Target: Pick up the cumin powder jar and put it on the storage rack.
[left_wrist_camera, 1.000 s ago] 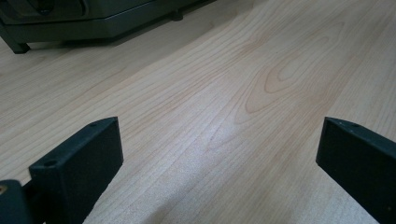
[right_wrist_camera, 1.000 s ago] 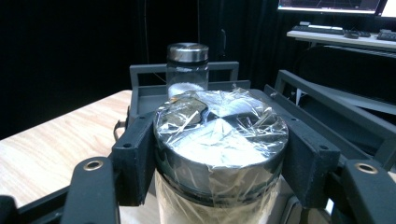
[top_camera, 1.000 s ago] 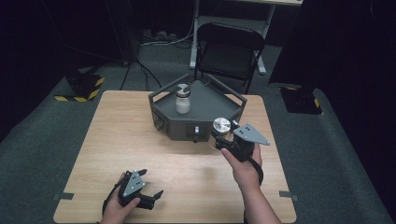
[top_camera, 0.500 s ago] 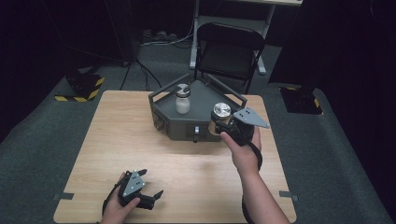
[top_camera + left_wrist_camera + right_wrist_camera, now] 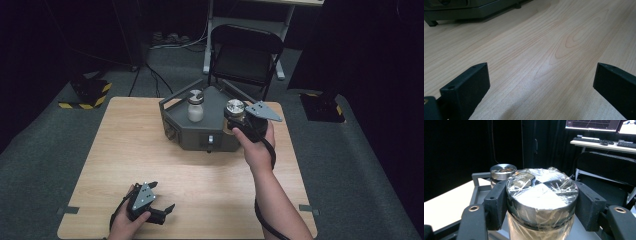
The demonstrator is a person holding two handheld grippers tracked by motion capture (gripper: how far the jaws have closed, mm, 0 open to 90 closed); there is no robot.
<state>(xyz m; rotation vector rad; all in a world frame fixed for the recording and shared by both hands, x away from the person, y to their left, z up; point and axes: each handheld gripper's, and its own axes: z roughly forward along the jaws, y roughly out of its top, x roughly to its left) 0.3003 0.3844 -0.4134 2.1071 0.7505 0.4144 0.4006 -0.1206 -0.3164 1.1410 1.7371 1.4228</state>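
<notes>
My right gripper (image 5: 235,116) is shut on a small jar with a metal lid (image 5: 234,107), wrapped in clear film, held over the right part of the dark grey tray (image 5: 175,116). In the right gripper view both black pads press on the jar (image 5: 541,195) just under its lid. A second jar with a silver lid (image 5: 195,106) stands upright in the tray's left part; this second jar (image 5: 502,171) sits behind the held one. My left gripper (image 5: 162,212) rests near the table's front edge, jaws wide apart over bare wood (image 5: 541,75).
The wooden table (image 5: 130,150) has open surface between the tray and the left gripper. A black folding chair (image 5: 245,55) stands behind the table. Yellow-black striped blocks (image 5: 87,95) lie on the floor at left. A desk with keyboards (image 5: 604,143) stands in the background.
My right hand has carried the jar up and away from me, from in front of the tray's right corner to above its right part. The left gripper has stayed put.
</notes>
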